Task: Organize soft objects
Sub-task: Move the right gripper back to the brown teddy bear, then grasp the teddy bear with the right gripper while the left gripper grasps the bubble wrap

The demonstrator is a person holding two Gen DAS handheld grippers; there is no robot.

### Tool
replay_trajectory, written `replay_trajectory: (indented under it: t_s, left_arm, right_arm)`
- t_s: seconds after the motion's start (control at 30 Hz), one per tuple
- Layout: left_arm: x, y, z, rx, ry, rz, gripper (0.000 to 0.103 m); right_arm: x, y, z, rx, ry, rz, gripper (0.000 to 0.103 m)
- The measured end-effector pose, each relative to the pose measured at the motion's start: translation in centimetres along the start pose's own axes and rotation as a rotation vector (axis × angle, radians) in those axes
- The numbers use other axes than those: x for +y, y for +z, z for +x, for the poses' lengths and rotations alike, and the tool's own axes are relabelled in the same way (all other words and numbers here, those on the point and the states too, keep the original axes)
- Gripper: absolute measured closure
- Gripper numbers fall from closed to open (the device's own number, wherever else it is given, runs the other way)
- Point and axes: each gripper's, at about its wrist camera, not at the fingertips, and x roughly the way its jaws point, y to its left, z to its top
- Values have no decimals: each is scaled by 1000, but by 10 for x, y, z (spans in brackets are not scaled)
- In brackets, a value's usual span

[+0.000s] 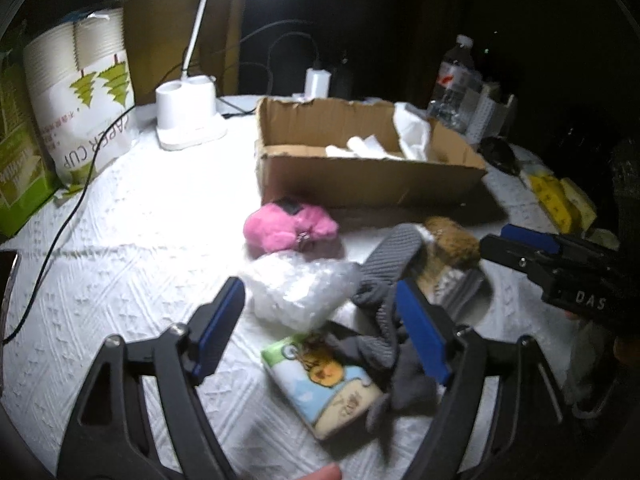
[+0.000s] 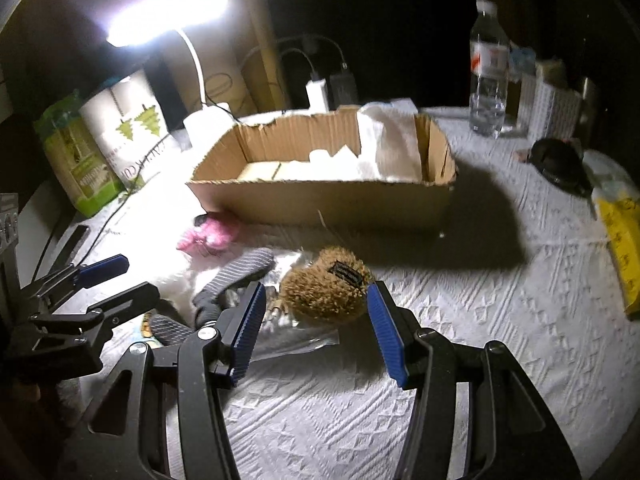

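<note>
An open cardboard box (image 1: 360, 178) (image 2: 320, 200) holding white soft items stands mid-table. In front of it lie a pink plush (image 1: 286, 226) (image 2: 208, 236), a brown fuzzy plush (image 1: 454, 240) (image 2: 326, 286), grey socks (image 1: 384, 276) (image 2: 236, 272), a clear bubble-wrap bag (image 1: 296, 290) and a printed tissue pack (image 1: 324, 384). My left gripper (image 1: 320, 336) is open above the tissue pack and socks. My right gripper (image 2: 316, 332) is open, its tips on either side of the brown plush, not closed on it. It also shows in the left wrist view (image 1: 532, 248).
A white desk lamp (image 1: 190, 120) and a paper-cup sleeve (image 1: 84, 100) stand at back left, with a black cable (image 1: 60, 232) across the cloth. A water bottle (image 2: 488, 72), a black object (image 2: 558, 162) and yellow packets (image 2: 624, 240) sit at the right.
</note>
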Motion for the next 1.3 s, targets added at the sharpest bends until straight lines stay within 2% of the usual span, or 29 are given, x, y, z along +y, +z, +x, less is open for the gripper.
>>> replay_trajectory:
  t_s: [0.2, 0.3, 0.43, 0.67, 0.73, 0.77, 0.93, 1.1, 1.3]
  left_arm:
    - [12, 3, 22, 46, 42, -14, 24]
    - [13, 3, 34, 71, 30, -11, 24]
    - [13, 5, 46, 101, 10, -11, 24]
    - [10, 7, 51, 92, -13, 5, 25]
    - [10, 7, 51, 81, -29, 4, 30]
    - [10, 6, 52, 82, -42, 4, 38]
    - [6, 2, 51, 71, -71, 16, 45]
    - [10, 2, 41, 51, -101, -6, 47]
    - [9, 6, 17, 4, -113, -1, 47]
  right_arm:
    - [-10, 2, 23, 34, 16, 22, 47]
    - [-14, 3, 35, 54, 37, 38, 43]
    - [-17, 4, 45, 79, 69, 47, 42]
    - [-19, 4, 49, 87, 87, 53, 43]
    - [-18, 5, 50, 87, 91, 47, 49]
    - [-18, 5, 50, 89, 93, 46, 51]
    - [-17, 3, 46, 81, 93, 33, 67]
    - [-18, 2, 40, 69, 98, 37, 74]
    - [-13, 8, 22, 27, 83, 24, 74]
